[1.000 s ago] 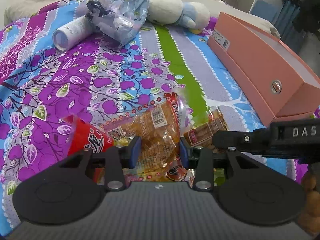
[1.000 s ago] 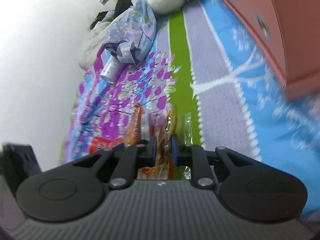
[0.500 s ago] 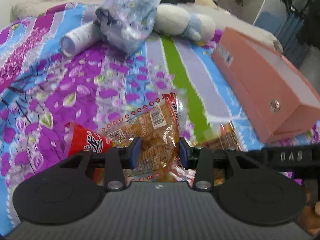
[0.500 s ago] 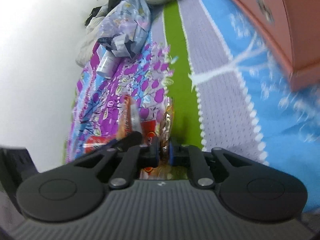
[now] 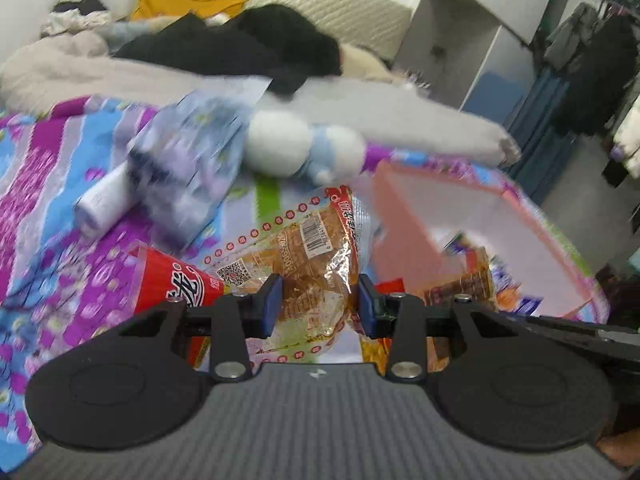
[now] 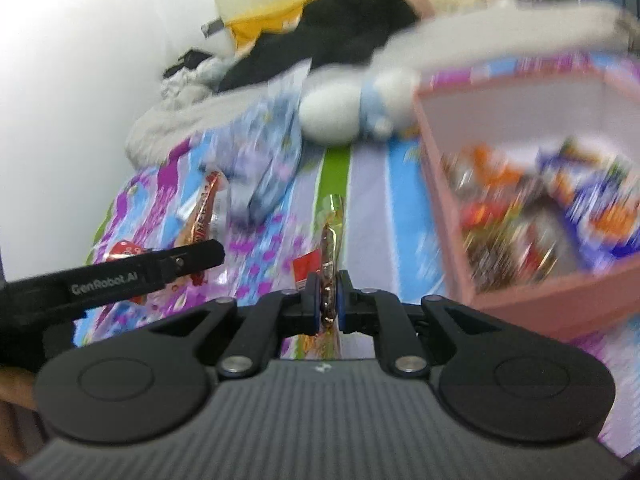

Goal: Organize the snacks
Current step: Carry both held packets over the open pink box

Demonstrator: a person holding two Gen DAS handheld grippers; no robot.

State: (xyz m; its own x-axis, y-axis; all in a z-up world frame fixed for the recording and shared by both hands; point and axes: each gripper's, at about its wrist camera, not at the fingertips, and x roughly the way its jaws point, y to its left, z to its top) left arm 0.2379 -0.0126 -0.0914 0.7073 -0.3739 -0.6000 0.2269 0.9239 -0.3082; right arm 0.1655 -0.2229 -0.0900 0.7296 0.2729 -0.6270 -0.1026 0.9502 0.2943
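My left gripper [image 5: 319, 306] is shut on a clear packet of golden pastry [image 5: 316, 256], held up above the flowered bedspread [image 5: 52, 208]. A red packet [image 5: 176, 280] hangs beside its left finger; whether it is gripped too I cannot tell. My right gripper [image 6: 328, 300] is shut on a thin brown snack packet [image 6: 330, 240] seen edge-on, also off the bed. The open pink box [image 6: 440, 208] stands to the right with several bright snack packs inside. In the left wrist view the pink box [image 5: 404, 232] lies just right of the pastry packet.
A white and blue plush toy [image 5: 296, 148], a bluish plastic bag [image 5: 188, 168] and a white tube [image 5: 104, 200] lie further up the bed. Black clothes [image 5: 248, 48] and pillows pile at the head. A white wall [image 6: 80, 80] runs along the left.
Both grippers have risen off the bedspread with their packets. The right jaws have closed tighter on the thin packet. The inside of the pink box has come into view.
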